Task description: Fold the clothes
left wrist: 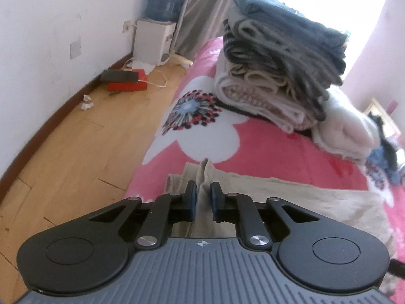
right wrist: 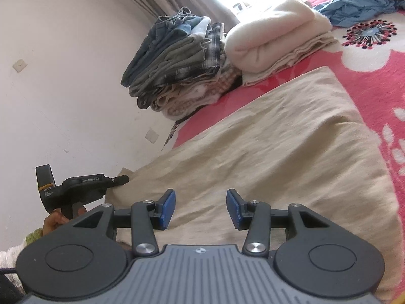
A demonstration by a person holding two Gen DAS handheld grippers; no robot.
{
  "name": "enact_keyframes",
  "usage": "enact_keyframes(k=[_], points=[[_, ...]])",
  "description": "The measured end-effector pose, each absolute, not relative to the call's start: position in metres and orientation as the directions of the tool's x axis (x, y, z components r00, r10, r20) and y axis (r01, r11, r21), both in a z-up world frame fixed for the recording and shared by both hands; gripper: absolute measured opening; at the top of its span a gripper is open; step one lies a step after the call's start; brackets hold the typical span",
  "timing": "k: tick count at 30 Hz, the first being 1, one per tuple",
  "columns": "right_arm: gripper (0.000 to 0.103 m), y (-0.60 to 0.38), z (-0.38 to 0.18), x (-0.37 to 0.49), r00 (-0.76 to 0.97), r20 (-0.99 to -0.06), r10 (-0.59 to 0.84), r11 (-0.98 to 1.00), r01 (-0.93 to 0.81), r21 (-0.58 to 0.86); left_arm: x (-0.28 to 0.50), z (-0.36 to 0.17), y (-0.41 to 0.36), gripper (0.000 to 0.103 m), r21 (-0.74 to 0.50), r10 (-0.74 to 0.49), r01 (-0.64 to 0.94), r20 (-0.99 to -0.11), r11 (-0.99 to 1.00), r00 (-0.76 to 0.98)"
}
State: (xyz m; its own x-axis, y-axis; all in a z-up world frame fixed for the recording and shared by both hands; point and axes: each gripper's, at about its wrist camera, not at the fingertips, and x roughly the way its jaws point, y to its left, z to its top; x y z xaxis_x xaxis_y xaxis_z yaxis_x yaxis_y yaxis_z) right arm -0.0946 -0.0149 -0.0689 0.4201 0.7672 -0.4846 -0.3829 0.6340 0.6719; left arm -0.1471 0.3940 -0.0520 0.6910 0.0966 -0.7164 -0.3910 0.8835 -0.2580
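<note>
A: Where's the beige cloth (right wrist: 265,136)?
B: Its corner is pinched up between the left gripper (left wrist: 204,197) pads, clamped tight.
A: And the right gripper (right wrist: 200,209)?
B: Jaws apart, empty, cloth spread flat beneath and ahead.

left gripper (left wrist: 203,200) pinching a raised fold of beige cloth (left wrist: 291,197) between its jaws | pink flowered blanket (left wrist: 265,149) lying ahead | stack of folded clothes (left wrist: 278,60) sitting beyond, right

beige cloth (right wrist: 253,136) cut off by the frame's lower edge; far blue clothes (right wrist: 359,5) blurred beyond telling.
</note>
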Motion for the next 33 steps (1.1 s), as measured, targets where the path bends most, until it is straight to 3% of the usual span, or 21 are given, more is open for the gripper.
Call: enact_keyframes(k=[1, 3, 6, 11, 15, 17, 19, 22, 24, 29, 33], points=[[0.048, -0.017, -0.071, -0.094, 0.424, -0.488, 0.763, 0.638, -0.373, 0.674, -0.142, -0.059, 0.395, 0.013, -0.237, 0.086, -0.377, -0.739, 0.895, 0.668], [0.048, -0.021, -0.073, -0.092, 0.433, -0.5, 0.75, 0.651, -0.351, 0.673, -0.14, -0.068, 0.398, 0.027, -0.204, 0.096, -0.383, -0.766, 0.901, 0.635], [0.048, -0.028, -0.066, -0.093, 0.462, -0.51, 0.726, 0.68, -0.367, 0.635, -0.148, -0.057, 0.409, 0.037, -0.239, 0.109, -0.421, -0.75, 0.875, 0.652], [0.046, -0.047, -0.048, -0.095, 0.557, -0.532, 0.637, 0.766, -0.387, 0.513, -0.172, -0.016, 0.42, 0.036, -0.291, 0.19, -0.481, -0.661, 0.827, 0.726], [0.035, -0.06, -0.035, -0.097, 0.651, -0.56, 0.512, 0.857, -0.348, 0.379, -0.179, -0.003, 0.382, 0.036, -0.31, 0.051, -0.329, -0.655, 0.892, 0.754], [0.027, -0.064, -0.032, -0.102, 0.65, -0.563, 0.511, 0.859, -0.36, 0.364, -0.178, -0.018, 0.353, 0.036, -0.326, -0.072, -0.243, -0.717, 0.914, 0.693], [0.025, -0.064, -0.034, -0.111, 0.631, -0.586, 0.508, 0.861, -0.374, 0.345, -0.179, -0.037, 0.327, 0.036, -0.318, -0.137, -0.188, -0.769, 0.929, 0.624], [0.023, -0.061, -0.049, -0.127, 0.56, -0.683, 0.469, 0.88, -0.363, 0.307, -0.183, -0.065, 0.308, 0.035, -0.183, -0.041, -0.197, -0.823, 0.963, 0.567], [0.015, -0.062, -0.07, -0.135, 0.484, -0.776, 0.405, 0.908, -0.308, 0.282, -0.186, -0.074, 0.309, 0.032, -0.167, -0.029, -0.185, -0.812, 0.968, 0.583], [0.013, -0.076, -0.063, -0.148, 0.467, -0.8, 0.376, 0.925, -0.245, 0.291, -0.183, -0.07, 0.31, 0.032, -0.126, -0.019, -0.15, -0.823, 0.981, 0.567], [0.016, -0.075, -0.037, -0.147, 0.551, -0.719, 0.425, 0.904, -0.306, 0.3, -0.181, -0.07, 0.307, 0.033, -0.083, 0.004, -0.13, -0.827, 0.988, 0.562]])
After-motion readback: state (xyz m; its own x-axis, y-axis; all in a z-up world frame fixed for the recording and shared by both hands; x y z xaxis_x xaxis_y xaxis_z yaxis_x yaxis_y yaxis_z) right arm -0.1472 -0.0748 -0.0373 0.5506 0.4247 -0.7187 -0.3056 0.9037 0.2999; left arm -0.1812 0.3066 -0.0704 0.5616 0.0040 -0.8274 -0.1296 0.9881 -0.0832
